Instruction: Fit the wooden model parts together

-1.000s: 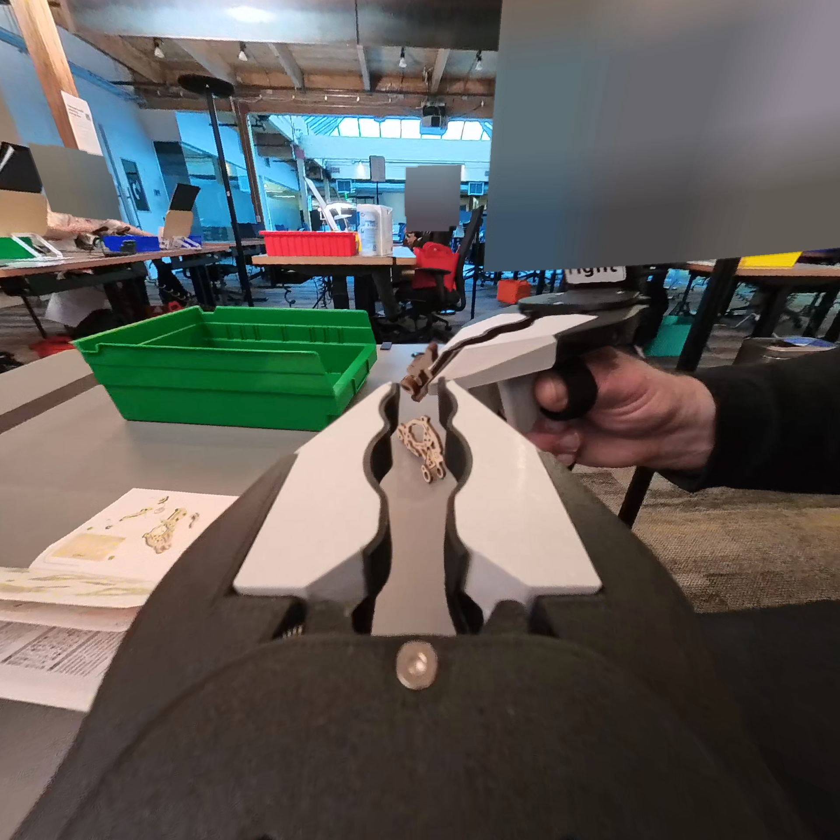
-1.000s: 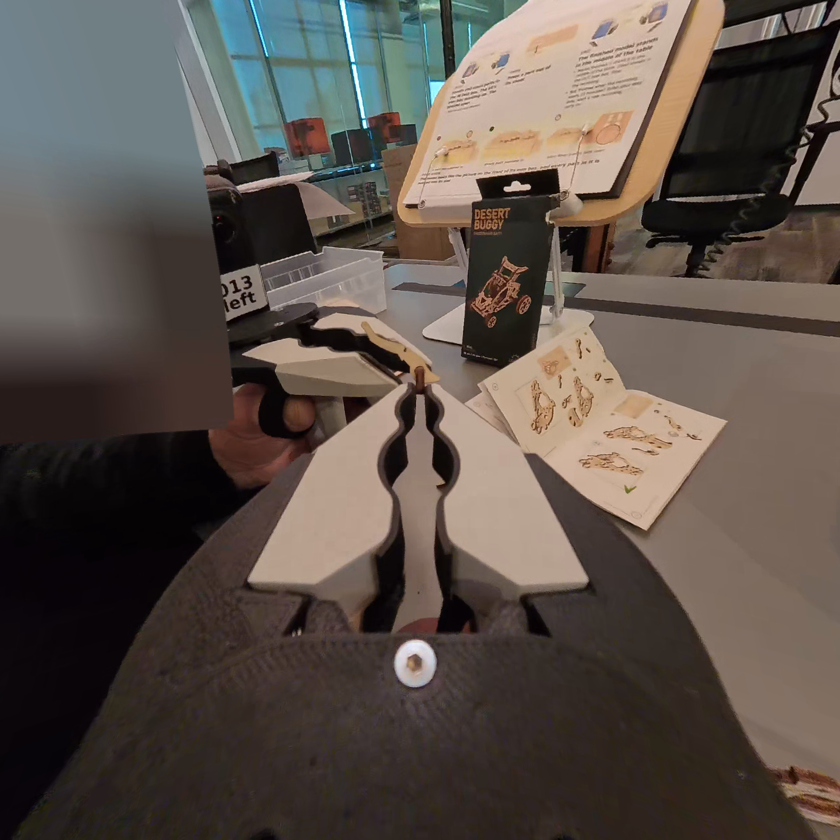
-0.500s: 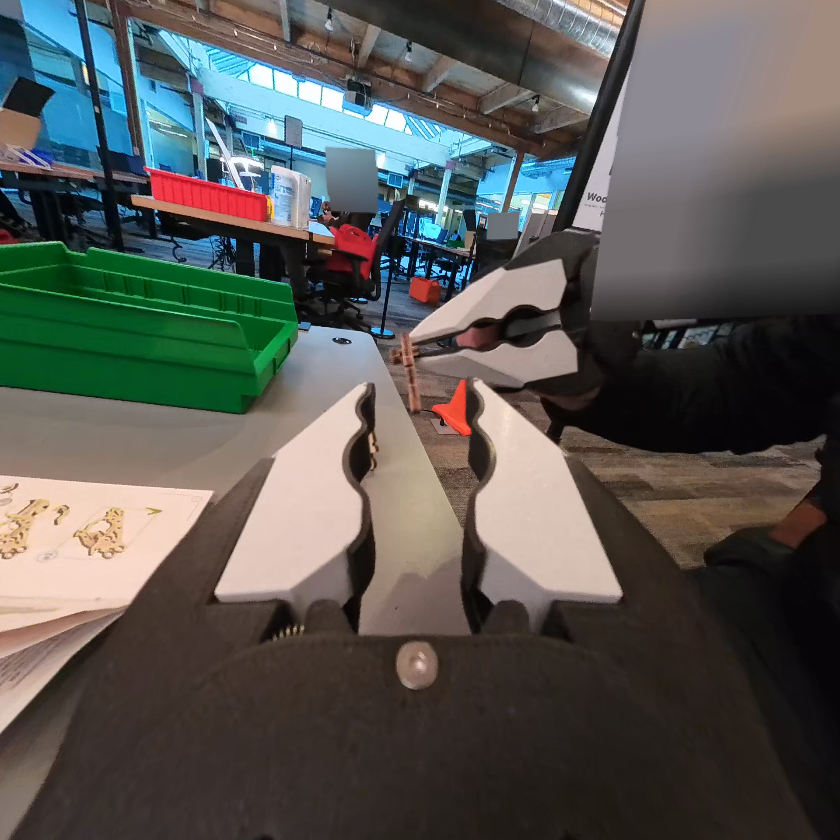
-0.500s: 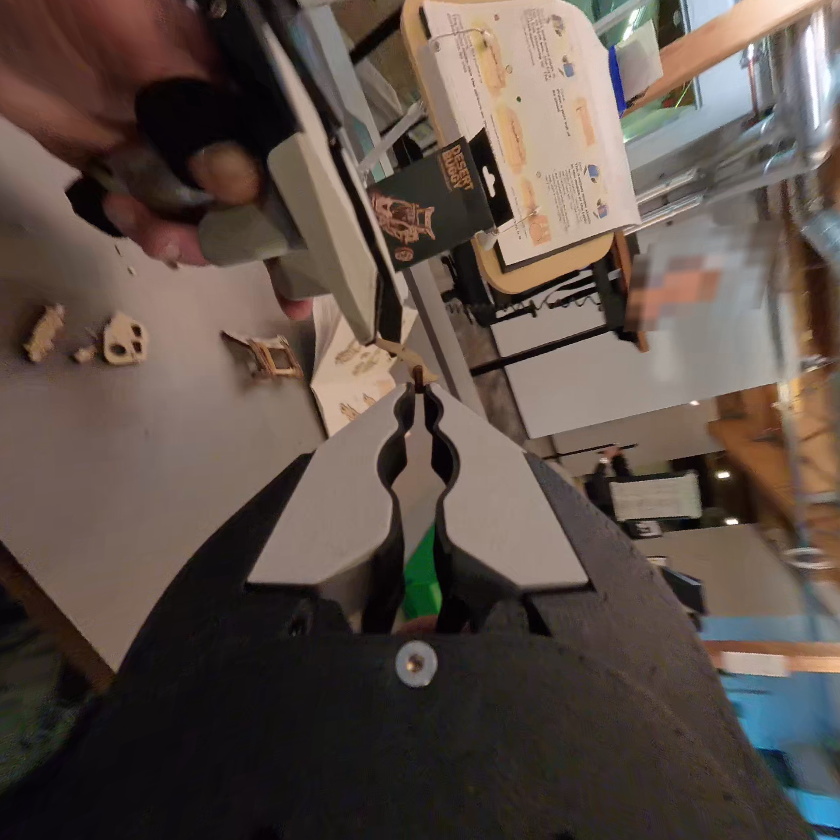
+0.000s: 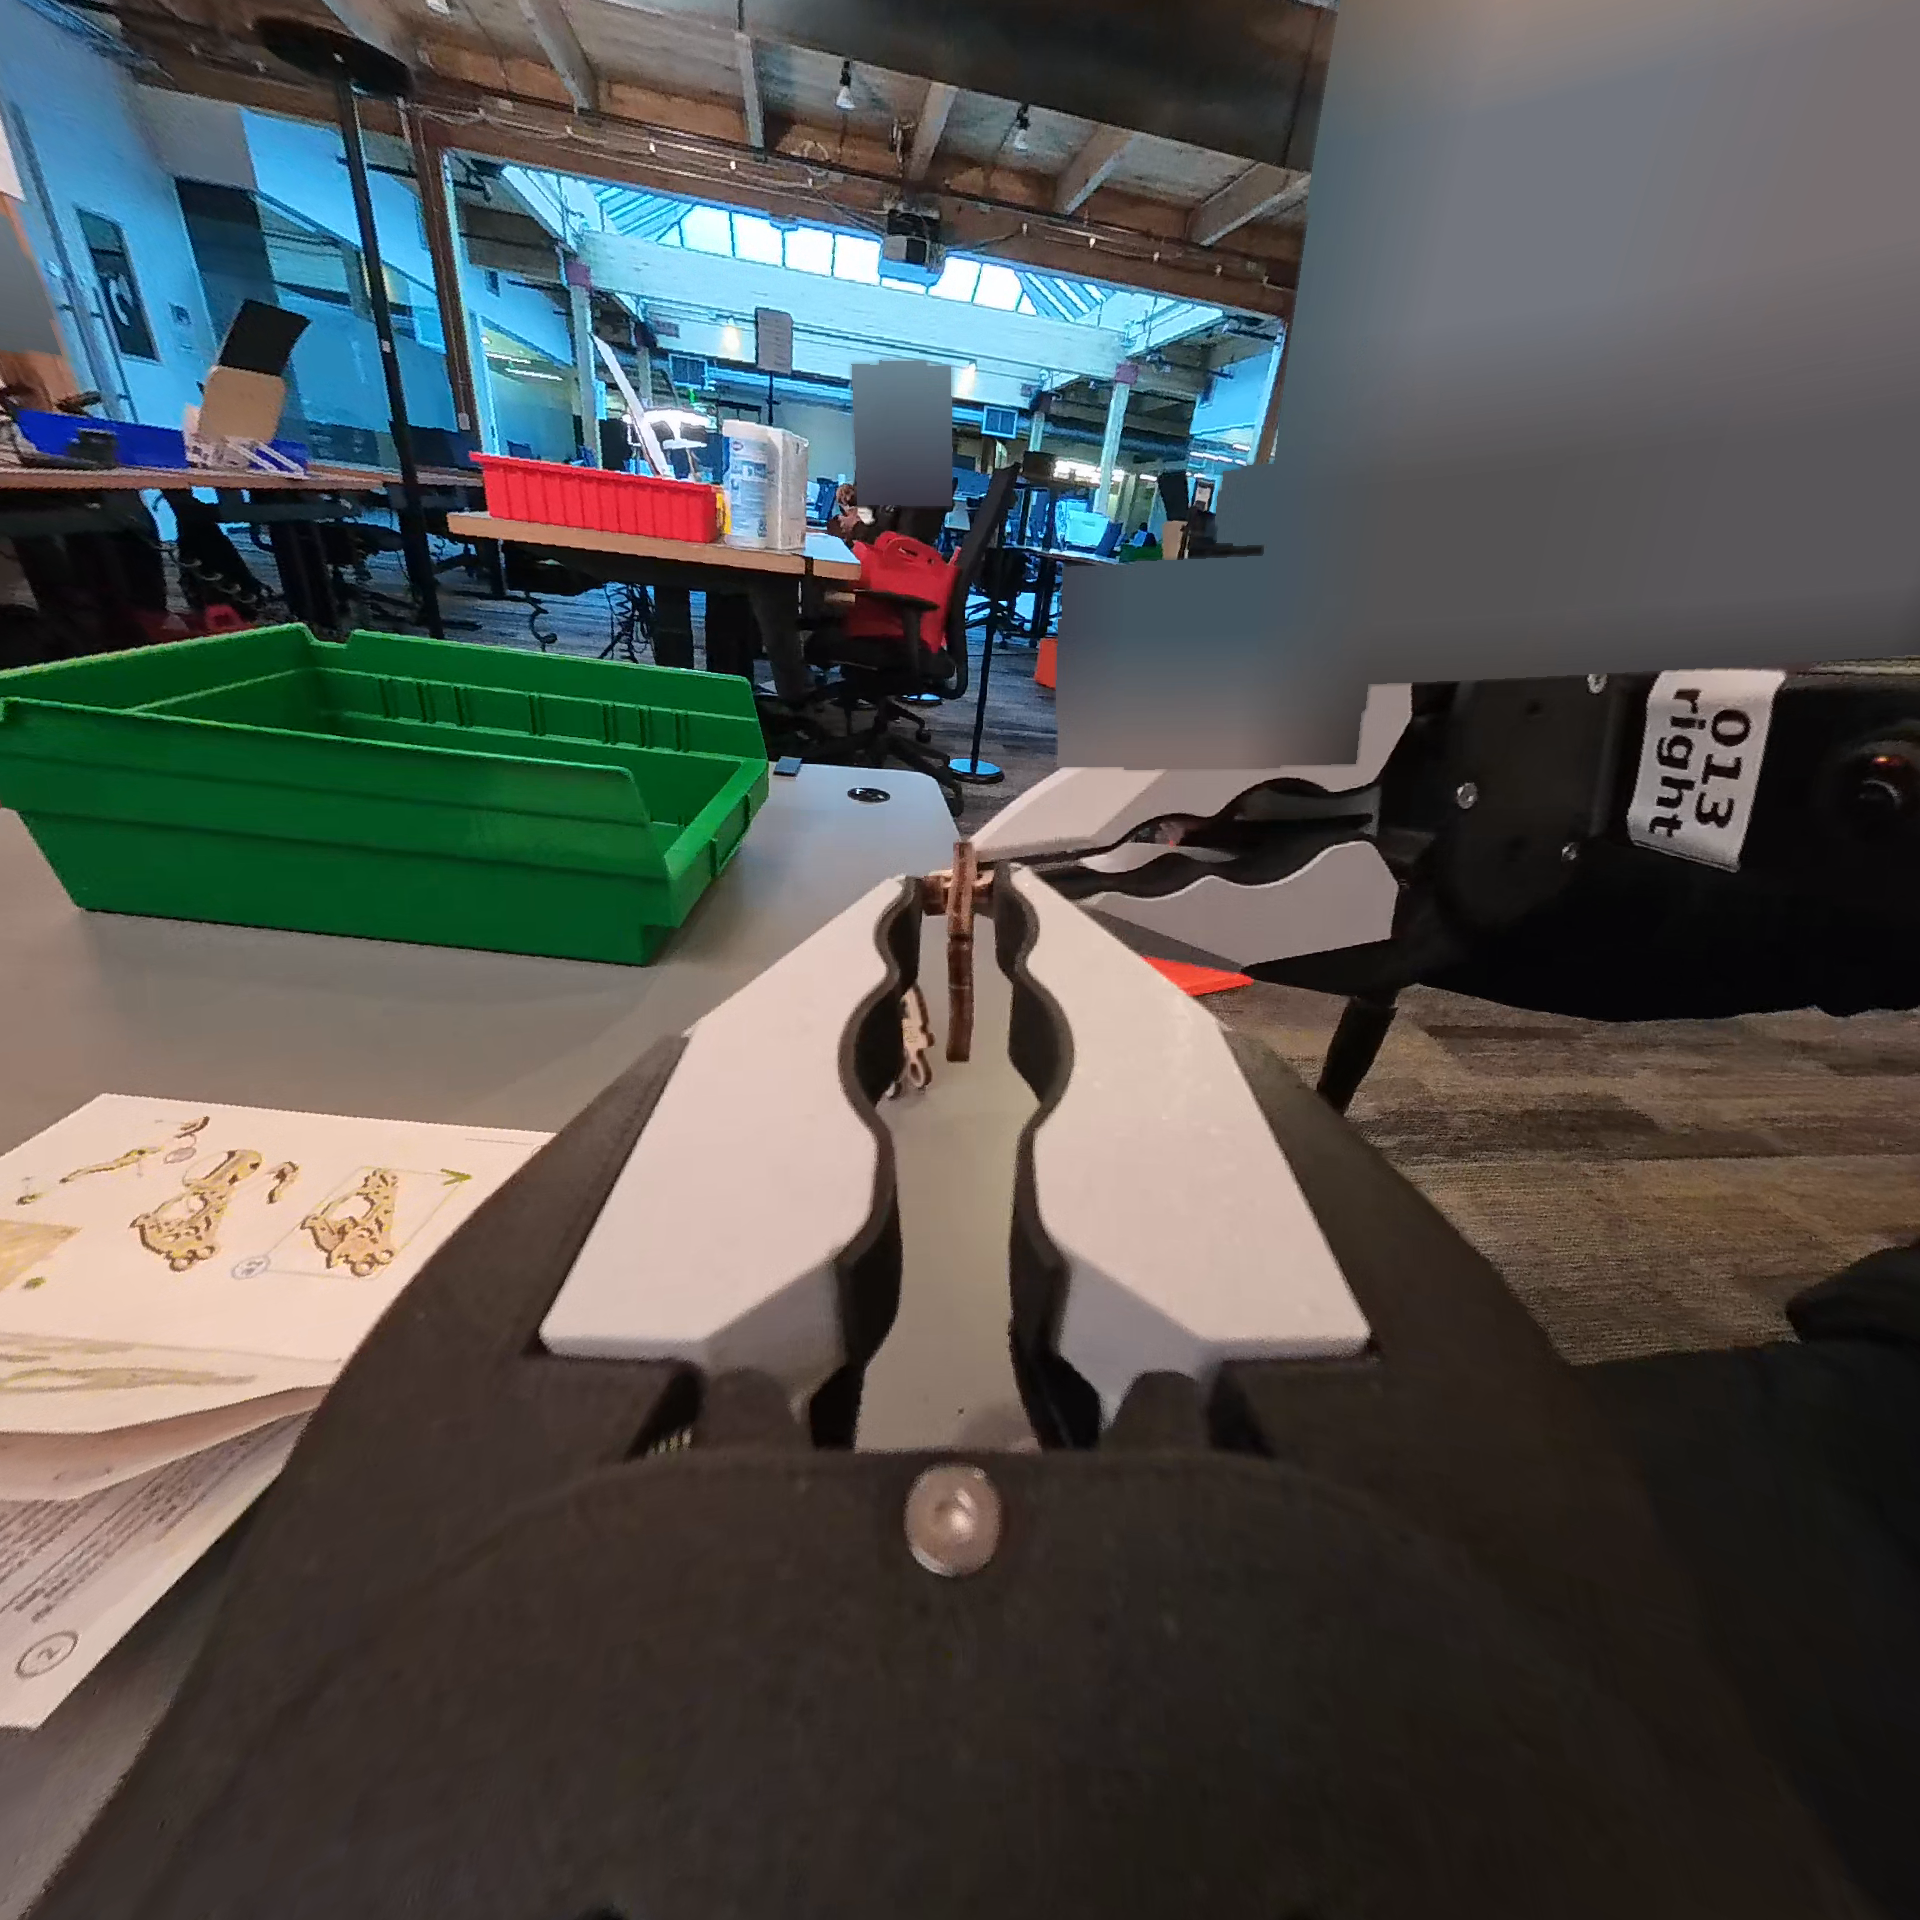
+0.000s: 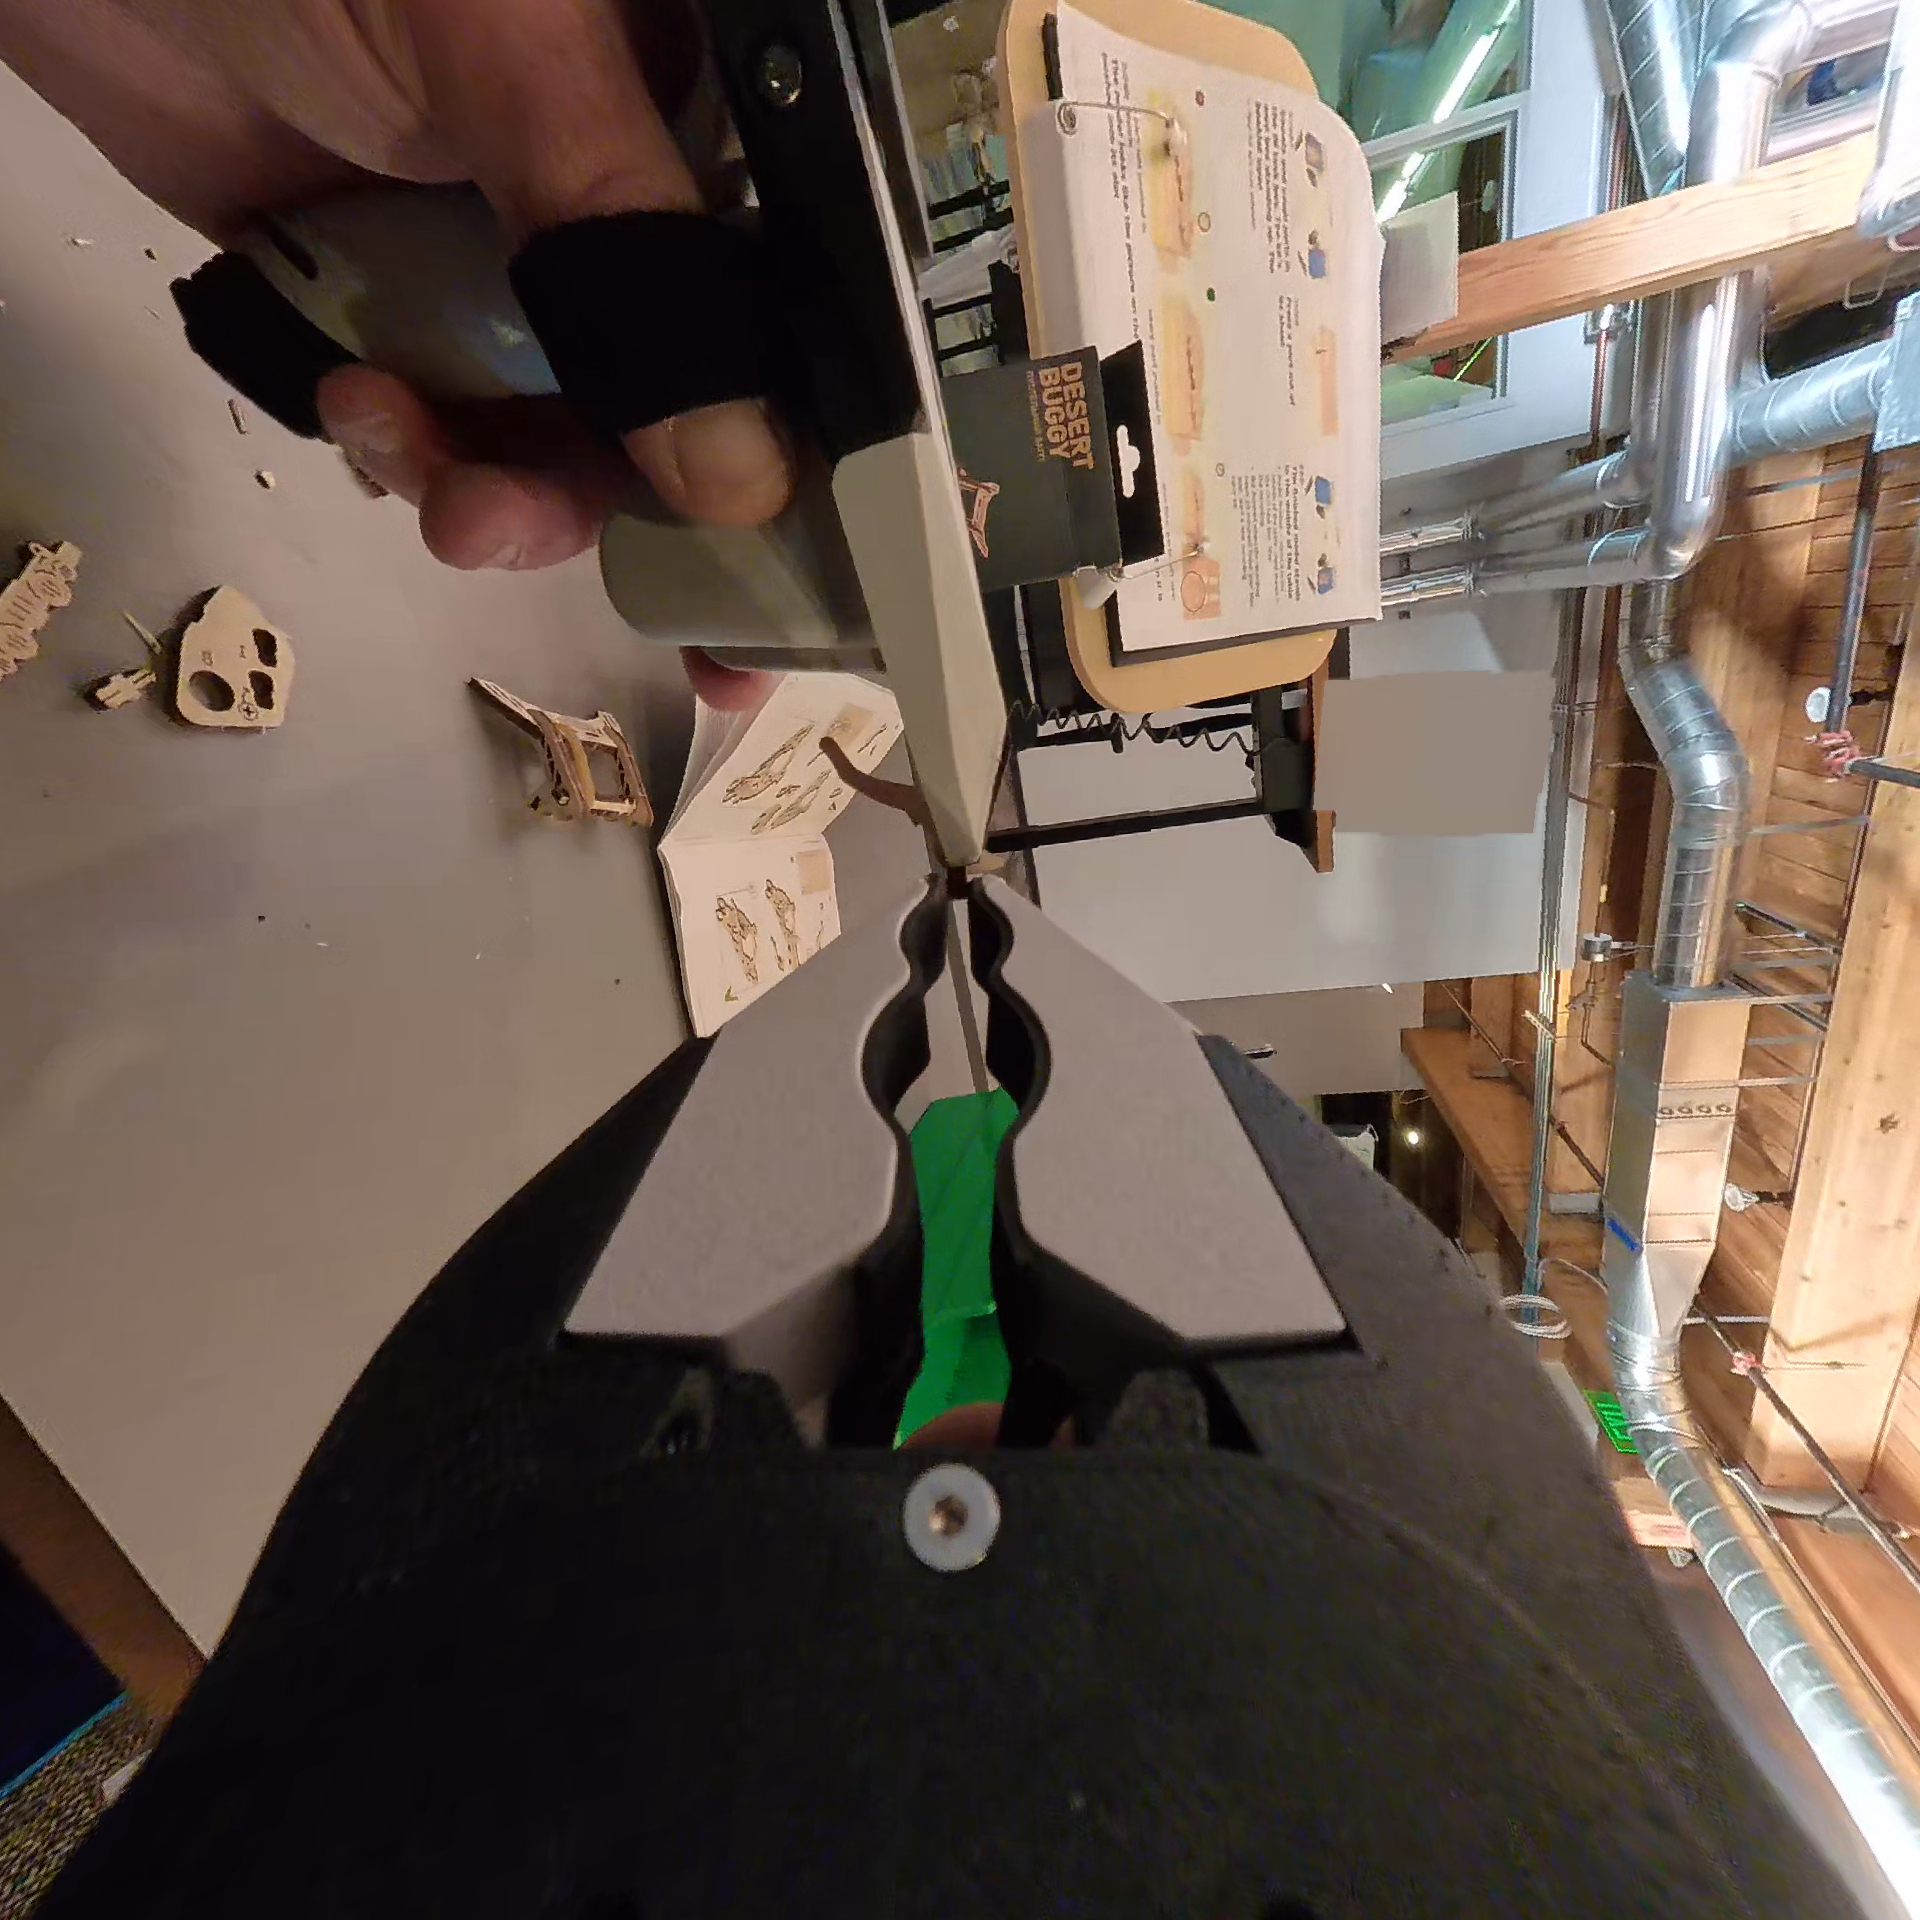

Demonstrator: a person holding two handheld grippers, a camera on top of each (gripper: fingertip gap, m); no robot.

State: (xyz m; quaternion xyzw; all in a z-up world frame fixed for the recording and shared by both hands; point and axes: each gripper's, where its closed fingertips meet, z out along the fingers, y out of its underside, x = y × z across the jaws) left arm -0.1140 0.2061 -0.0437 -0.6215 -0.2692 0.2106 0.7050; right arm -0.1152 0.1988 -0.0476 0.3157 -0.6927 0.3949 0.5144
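Left tongs point(image 5: 961, 894) re-closed, pinching wooden part point(image 5: 961, 966) | right tongs point(image 6: 958, 883) pinch it | grey table point(image 5: 312, 1018), workshop

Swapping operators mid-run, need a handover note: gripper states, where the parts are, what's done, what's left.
Left gripper: fingers closed on a small brown cross-shaped wooden model part, held at the tips above the grey table.
Right gripper: fingers shut on the same wooden piece from the side; tips of both grippers meet there.
On the table: a partly built wooden frame, a flat wooden plate with holes, smaller wooden bits, an open instruction booklet, an empty green plastic bin.
Done: a small sub-assembly is in the grasp.
Left: most loose parts are not yet joined.
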